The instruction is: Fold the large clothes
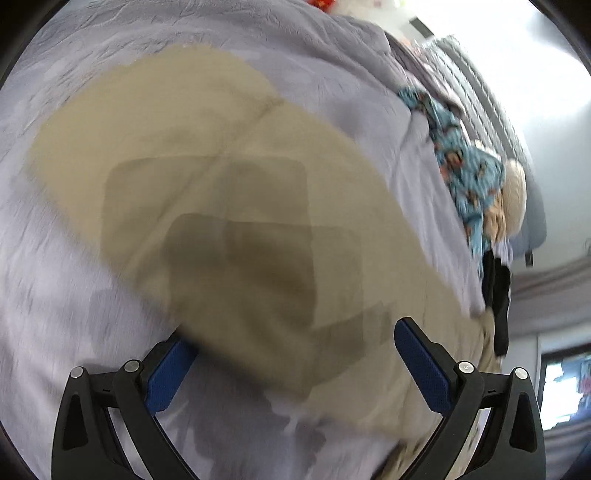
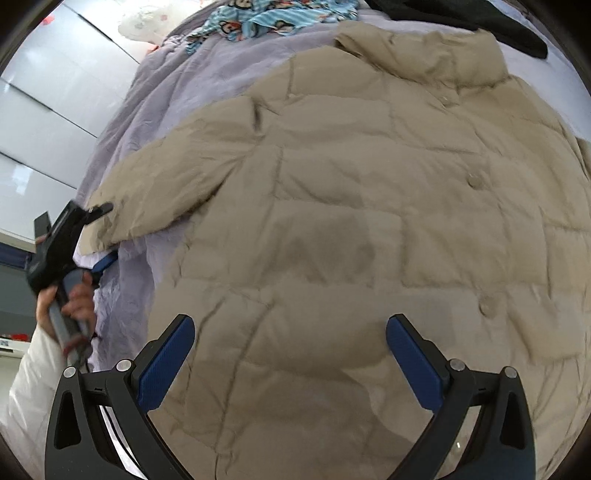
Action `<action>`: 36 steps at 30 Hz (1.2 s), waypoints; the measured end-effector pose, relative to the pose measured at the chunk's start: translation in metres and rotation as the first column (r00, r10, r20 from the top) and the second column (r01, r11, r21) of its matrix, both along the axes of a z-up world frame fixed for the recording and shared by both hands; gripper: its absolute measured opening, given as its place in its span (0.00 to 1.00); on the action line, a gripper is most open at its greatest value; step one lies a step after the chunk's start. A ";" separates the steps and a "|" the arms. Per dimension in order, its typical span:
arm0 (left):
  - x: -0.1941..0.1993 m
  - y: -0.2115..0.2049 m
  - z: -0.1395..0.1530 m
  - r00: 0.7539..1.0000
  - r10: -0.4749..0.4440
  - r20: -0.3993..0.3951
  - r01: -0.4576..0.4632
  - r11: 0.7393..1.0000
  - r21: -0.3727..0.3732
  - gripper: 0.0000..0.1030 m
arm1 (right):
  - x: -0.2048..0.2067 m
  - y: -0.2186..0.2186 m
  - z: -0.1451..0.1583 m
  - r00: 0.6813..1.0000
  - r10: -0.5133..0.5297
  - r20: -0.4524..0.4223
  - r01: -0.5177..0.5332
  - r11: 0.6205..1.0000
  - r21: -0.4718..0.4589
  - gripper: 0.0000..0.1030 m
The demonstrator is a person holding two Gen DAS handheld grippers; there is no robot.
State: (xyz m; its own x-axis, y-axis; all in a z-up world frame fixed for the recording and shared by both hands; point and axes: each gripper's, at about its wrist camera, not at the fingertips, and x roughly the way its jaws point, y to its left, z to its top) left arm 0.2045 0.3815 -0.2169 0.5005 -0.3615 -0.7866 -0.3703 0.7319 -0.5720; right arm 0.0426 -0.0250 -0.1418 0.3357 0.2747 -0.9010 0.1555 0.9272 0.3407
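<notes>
A beige quilted puffer jacket (image 2: 369,192) lies spread front-up on a lavender bedspread (image 2: 177,96), collar at the far side and buttons down its right part. My right gripper (image 2: 290,339) is open just above the jacket's lower body. The jacket's sleeve (image 1: 207,184) fills the blurred left wrist view. My left gripper (image 1: 295,347) is open, with the sleeve's end lying between its fingers. In the right wrist view the left gripper (image 2: 99,236) sits at the sleeve cuff (image 2: 107,225), one finger above the cuff and one below.
A blue patterned garment (image 2: 273,18) and a black garment (image 2: 461,18) lie at the far side of the bed. The same blue garment (image 1: 465,177) and a cream cushion (image 1: 515,192) sit right in the left wrist view. Grey wall panels (image 2: 44,122) stand left.
</notes>
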 end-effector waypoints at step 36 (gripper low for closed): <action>-0.032 -0.335 0.202 0.618 -0.709 0.339 0.543 0.697 0.468 0.11 | 0.068 -0.036 -0.042 0.994 -0.110 0.006 0.102 0.936 0.337 0.08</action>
State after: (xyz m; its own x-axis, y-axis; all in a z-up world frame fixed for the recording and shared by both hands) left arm 0.1722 0.0462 -0.0153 0.5602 -0.5245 -0.6412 0.4938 0.8329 -0.2498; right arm 0.1104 -0.0606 -0.1835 0.4002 0.5218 -0.7534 0.2342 0.7366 0.6345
